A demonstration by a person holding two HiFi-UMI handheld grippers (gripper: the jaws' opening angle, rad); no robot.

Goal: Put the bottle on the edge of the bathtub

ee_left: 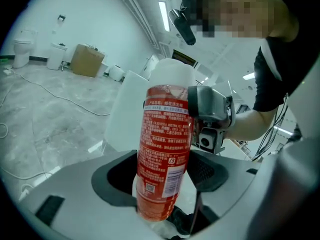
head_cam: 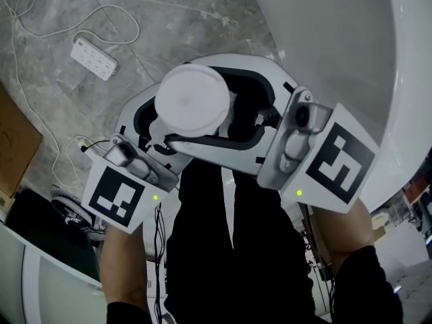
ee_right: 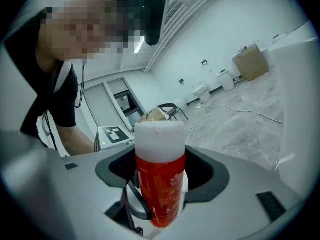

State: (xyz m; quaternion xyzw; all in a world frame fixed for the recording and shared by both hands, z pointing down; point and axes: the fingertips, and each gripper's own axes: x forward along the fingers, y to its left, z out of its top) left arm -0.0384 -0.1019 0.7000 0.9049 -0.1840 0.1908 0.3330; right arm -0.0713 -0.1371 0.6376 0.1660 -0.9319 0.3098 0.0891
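Left gripper (ee_left: 162,178) and right gripper (ee_right: 162,173) both clamp the red-labelled bottle (head_cam: 192,100), holding it roughly upright in the air beside the bathtub (head_cam: 351,46), not yet over its rim. If one grip lets go unevenly the bottle could tip, and on the curved rim it might slide off to the floor (head_cam: 61,113).

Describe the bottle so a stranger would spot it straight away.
Beside the big white bathtub, over the grey marble floor, the left gripper and right gripper meet. Gripped between them is the red-labelled bottle with a wide white cap, the only red thing there.
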